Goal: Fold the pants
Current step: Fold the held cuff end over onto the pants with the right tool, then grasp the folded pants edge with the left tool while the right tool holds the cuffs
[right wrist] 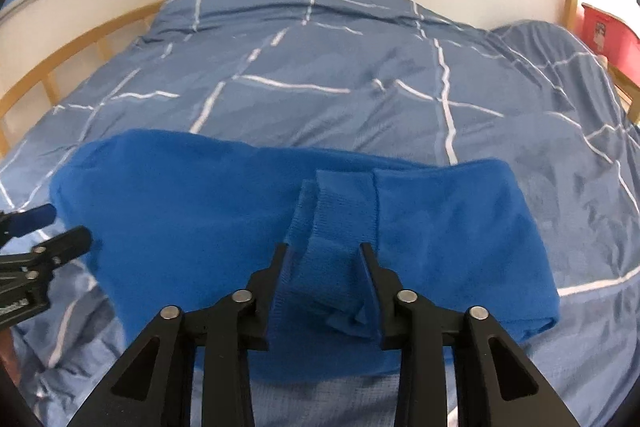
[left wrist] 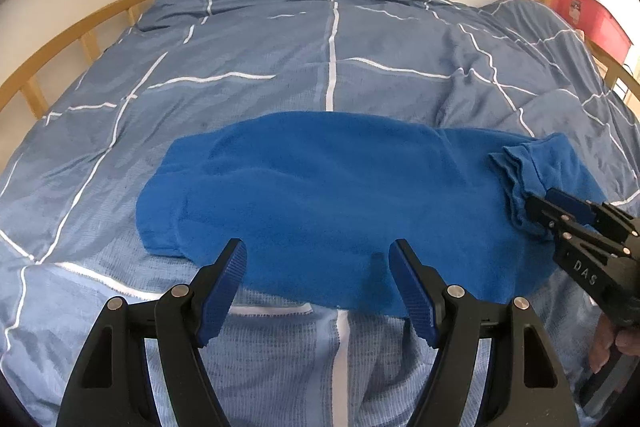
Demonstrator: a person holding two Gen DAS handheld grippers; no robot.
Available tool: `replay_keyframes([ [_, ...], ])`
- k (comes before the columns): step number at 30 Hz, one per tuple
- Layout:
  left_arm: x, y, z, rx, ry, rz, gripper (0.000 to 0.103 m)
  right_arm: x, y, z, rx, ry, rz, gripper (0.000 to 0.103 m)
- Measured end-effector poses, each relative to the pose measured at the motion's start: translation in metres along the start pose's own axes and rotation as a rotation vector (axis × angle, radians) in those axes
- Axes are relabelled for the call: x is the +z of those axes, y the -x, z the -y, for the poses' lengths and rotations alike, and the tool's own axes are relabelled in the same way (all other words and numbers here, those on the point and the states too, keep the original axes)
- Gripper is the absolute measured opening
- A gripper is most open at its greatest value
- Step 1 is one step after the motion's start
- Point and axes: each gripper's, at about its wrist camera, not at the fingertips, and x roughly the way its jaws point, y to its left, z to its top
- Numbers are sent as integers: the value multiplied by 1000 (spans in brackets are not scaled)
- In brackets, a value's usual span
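bright blue fleece, that's the pants (left wrist: 340, 195), lying across the near part of the bed on a grey-blue duvet (left wrist: 280, 59) with thin white grid lines. they already look doubled up into a long, chunky band running left to right, so i'd guess this is partway through the fold, not the start.

the right gripper (right wrist: 324, 247) has its fingers pinched on a ribbed bit of the fabric, looks like a cuff or waistband end (right wrist: 336, 211), several layers stacked together. from the left camera you can see that same bunch (left wrist: 520, 167) lifted a little off the rest of the pants, held at the right end of the band. my read is it's gripping all the layers at once so they travel together when that end gets carried over to the other side.

the left gripper (left wrist: 318, 255) has its fingers spread wide, nothing in them, sitting just at the near edge of the pants around the middle. probably parked there either to pin the fabric down or to grab the edge next, can't tell which.

texture wise the fleece is fuzzy and thick, soft rounded folds rather than crisp creases, so it'll likely spring back a bit and not lie flat. the ribbed end is a tighter knit and looks stretchy. the duvet underneath is puffy and rumpled, not a firm surface, so things may sink and slide. wooden bed rails (left wrist: 60, 67) curve round the left side, and a red bin (left wrist: 592, 15) is off at the far right.
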Motion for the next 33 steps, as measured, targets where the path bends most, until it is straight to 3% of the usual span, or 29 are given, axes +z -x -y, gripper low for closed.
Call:
replay_keyframes([
  [3, 5, -3, 8, -28, -27, 2, 73, -3, -4, 1, 2, -10, -12, 26],
  [5, 10, -4, 16, -49, -42, 1, 73, -4, -3, 0, 17, -11, 0, 13],
  [8, 16, -1, 21, -60, -47, 20, 73, -3, 3, -4, 24, 13, 29, 5],
  [14, 17, -1, 13, -59, -4, 26, 73, 5, 31, -22, 123, 48, 119, 5],
  [23, 7, -5, 3, -27, -14, 8, 73, -11, 3, -14, 113, -28, 8, 7],
  [29, 1, 10, -16, -22, 22, 35, 73, -10, 28, -22, 118, -39, 63, 28],
  [33, -6, 27, -35, 2, 27, 61, 74, -16, 54, -28, 94, -69, 123, 30],
])
